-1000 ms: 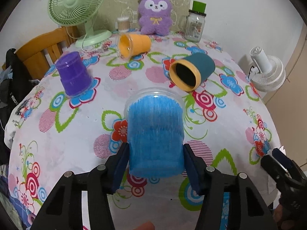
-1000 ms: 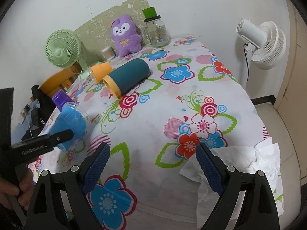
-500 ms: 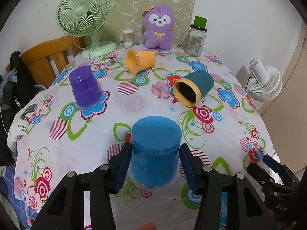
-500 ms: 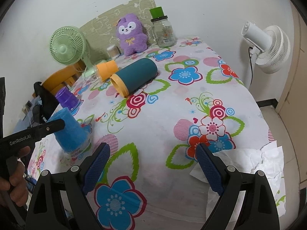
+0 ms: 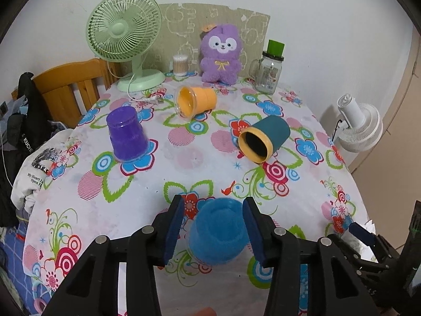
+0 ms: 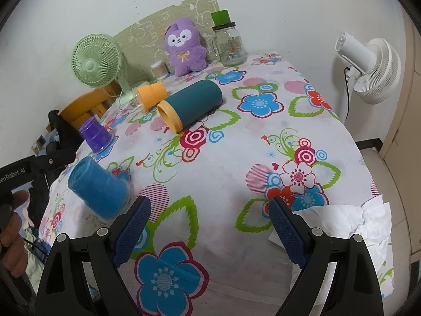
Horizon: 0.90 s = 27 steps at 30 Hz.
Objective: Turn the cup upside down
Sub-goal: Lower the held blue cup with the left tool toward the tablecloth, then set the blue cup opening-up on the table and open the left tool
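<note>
A blue cup [image 5: 218,230] stands upside down on the flowered tablecloth [image 5: 189,158], between the fingers of my left gripper [image 5: 213,226]. The jaws are open, with gaps on both sides of the cup. It also shows in the right wrist view [image 6: 100,187] at the left. A purple cup [image 5: 127,133] stands upside down. An orange cup [image 5: 196,100] and a teal cup with a yellow rim [image 5: 264,139] lie on their sides. My right gripper [image 6: 208,229] is open and empty above the table's near edge.
A green desk fan [image 5: 126,36], a purple plush toy [image 5: 221,52], a glass jar with a green lid [image 5: 268,71] and a cotton swab tub [image 5: 180,64] stand at the back. A wooden chair [image 5: 68,87] is at the left, a white fan [image 5: 360,129] at the right. Crumpled paper [image 6: 342,223] lies at the near right.
My left gripper turned the blue cup from lying tipped to upside down, set it on the cloth, then opened and drew back. My right gripper stayed open.
</note>
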Available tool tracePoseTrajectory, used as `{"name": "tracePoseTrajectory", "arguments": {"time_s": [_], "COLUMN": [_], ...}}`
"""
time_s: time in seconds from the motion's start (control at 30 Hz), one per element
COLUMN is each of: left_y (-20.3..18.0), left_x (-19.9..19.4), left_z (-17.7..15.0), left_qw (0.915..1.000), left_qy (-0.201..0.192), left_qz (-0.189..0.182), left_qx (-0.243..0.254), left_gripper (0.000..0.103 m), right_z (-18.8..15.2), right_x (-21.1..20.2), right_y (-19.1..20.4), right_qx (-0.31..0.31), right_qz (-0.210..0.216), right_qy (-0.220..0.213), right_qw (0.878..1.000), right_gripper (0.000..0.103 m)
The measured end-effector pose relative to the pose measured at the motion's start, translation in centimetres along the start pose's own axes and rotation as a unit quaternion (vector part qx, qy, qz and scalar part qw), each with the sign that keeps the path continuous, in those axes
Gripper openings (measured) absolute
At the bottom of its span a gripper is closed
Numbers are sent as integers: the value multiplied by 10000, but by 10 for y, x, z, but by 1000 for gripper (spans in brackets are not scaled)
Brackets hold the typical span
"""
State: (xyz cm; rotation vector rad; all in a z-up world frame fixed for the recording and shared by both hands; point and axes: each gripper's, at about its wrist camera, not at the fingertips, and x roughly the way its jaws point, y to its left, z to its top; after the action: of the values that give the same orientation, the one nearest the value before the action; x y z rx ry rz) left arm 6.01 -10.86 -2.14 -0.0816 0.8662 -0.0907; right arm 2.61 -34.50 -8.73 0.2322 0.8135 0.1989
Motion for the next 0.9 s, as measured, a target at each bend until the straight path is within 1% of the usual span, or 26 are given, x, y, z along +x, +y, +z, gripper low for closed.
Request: {"name": "tracePoseTrajectory", "arguments": {"time_s": [0.17, 0.4, 0.53, 0.6, 0.63, 0.67, 0.73, 0.9], "left_y": [1, 1, 2, 1, 0, 0, -1, -4], "left_x": [-5, -16, -16, -14, -11, -8, -2, 9], "left_z": [1, 2, 1, 0, -2, -3, -7, -11], "left_qw": [10000, 9998, 9998, 9999, 10000, 10000, 10000, 9997], "left_qy": [-54, -194, -173, -116, -49, -17, 43, 216], "left_qz": [-15, -32, -24, -16, -16, -8, 2, -62], "left_qx": [-10, -2, -7, 36, 59, 50, 31, 88], "left_gripper": [43, 41, 41, 44, 51, 61, 73, 75], "right_z": [0, -1, -1, -1, -2, -2, -3, -4], "right_x": [-1, -3, -4, -4, -4, -4, -5, -4], "right_y": [0, 2, 2, 3, 3, 3, 4, 2], "right_qx": [5, -6, -11, -6, -8, -10, -19, 0], "right_qz": [1, 8, 4, -2, -6, -9, -17, -55], "right_qy": [-15, -34, -37, -25, -20, -14, 1, 16], "right_qw": [10000, 10000, 10000, 10000, 10000, 10000, 10000, 10000], "right_gripper": [92, 92, 92, 92, 92, 92, 92, 92]}}
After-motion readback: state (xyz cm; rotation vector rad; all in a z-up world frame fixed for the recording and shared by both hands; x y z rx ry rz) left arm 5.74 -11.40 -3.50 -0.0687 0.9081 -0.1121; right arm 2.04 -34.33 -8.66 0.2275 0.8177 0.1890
